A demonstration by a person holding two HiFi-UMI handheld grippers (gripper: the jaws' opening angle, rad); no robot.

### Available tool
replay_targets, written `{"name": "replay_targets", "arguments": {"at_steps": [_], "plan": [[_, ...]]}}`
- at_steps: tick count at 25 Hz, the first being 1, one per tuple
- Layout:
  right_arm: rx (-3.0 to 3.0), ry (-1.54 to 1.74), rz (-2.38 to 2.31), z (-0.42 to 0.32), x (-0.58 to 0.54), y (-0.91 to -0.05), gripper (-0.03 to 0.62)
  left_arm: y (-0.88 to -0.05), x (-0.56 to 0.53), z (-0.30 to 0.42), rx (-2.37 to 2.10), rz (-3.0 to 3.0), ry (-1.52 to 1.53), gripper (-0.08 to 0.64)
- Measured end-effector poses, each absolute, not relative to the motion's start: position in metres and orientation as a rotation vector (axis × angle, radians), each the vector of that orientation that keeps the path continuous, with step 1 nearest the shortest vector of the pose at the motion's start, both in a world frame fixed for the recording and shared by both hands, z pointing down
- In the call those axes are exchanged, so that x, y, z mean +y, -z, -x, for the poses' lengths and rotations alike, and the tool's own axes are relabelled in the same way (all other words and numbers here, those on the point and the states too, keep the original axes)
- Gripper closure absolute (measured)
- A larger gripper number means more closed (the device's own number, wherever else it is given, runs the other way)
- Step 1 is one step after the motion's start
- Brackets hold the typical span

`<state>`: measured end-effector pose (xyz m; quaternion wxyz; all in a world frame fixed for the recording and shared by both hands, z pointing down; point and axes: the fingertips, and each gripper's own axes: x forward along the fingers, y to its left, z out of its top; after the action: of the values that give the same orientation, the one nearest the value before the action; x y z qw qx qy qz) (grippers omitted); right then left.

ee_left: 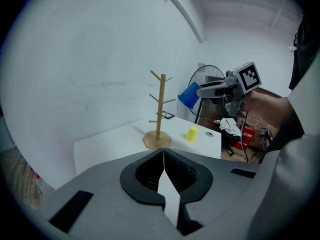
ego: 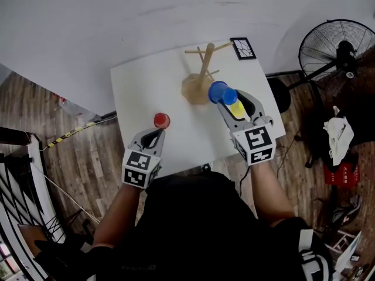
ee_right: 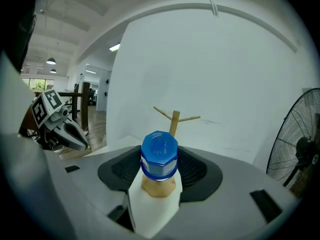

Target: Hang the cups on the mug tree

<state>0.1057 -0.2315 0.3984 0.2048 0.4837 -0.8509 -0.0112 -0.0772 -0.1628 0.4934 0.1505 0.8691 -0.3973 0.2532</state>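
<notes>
Could not find the red cup in the left gripper view, hidden there below the tool's own body; saw it only in the head view, upright on the white surface, just ahead of the left hand-held gripper. Had that gripper's jaws pressed together tip to tip, with nothing between them. Clamped the blue cup in the right hand-held gripper, a closed, many-sided end facing its camera, lifted clear of the surface and close to the wooden mug tree. Lost most of the tree behind the cup in the right gripper view: only the trunk top and two pegs above, a bit of base beneath. Could not make out a handle on the blue cup in any view. Saw the whole tree, pegs bare, in the left gripper view alone, with a yellow cup mouth-down on the surface to the right of its base and a small disc, too tiny to name, beside that. Caught only a patch of the yellow cup in the head view, between the right gripper's arms. Cut off the floor fan at the right gripper view's edge.
</notes>
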Motion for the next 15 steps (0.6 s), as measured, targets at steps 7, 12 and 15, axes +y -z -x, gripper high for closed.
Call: {"name": "replay_targets", "arguments": {"at_steps": [7,12,15], "plan": [[-2.341,0.015,-1.369,-0.099,-0.267,-0.412,0.368,-0.490,-0.166,0.080,-1.164,-2.489,-0.708,0.543],[-2.325,0.009,-1.344,-0.093,-0.275,-0.423,0.368,-0.492,-0.165,0.088,-1.195,-2.460,-0.698,0.543],[-2.316,0.000,-1.335,-0.092,-0.281,-0.430,0.368,-0.493,-0.165,0.091,-1.207,-2.446,-0.698,0.543]]}}
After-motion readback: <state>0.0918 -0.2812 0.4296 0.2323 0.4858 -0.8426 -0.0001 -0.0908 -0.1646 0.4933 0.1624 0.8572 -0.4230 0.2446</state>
